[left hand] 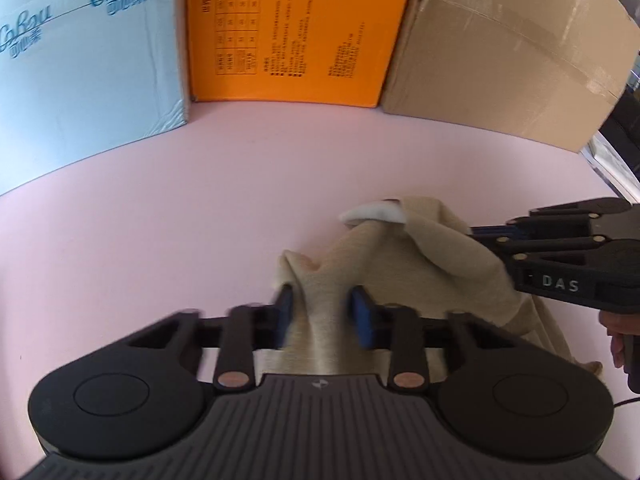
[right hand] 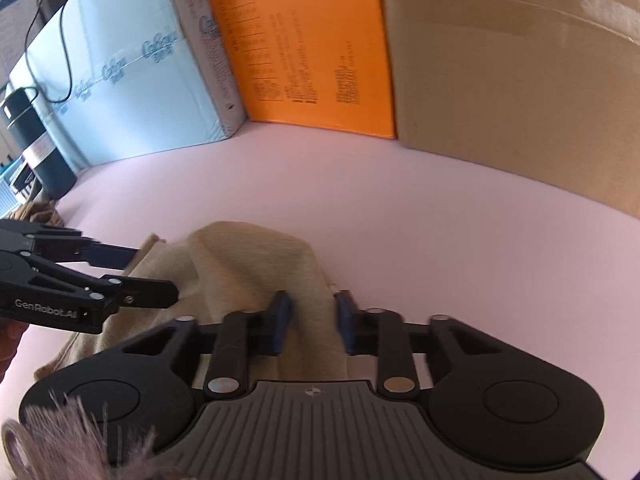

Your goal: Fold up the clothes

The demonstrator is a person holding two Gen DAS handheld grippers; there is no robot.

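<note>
A beige knitted garment lies bunched on the pink table, with a white patch at its far end. My left gripper has its blue pads pressed on a raised ridge of the fabric. From the right, my right gripper reaches into the cloth, which drapes over its fingertips. In the right wrist view the right gripper is shut on a fold of the garment near its right edge. The left gripper enters the cloth from the left.
Three boxes line the far side of the table: a light blue one, an orange one and a brown cardboard one. A dark flask stands past the table's left end. A hand holds the right gripper.
</note>
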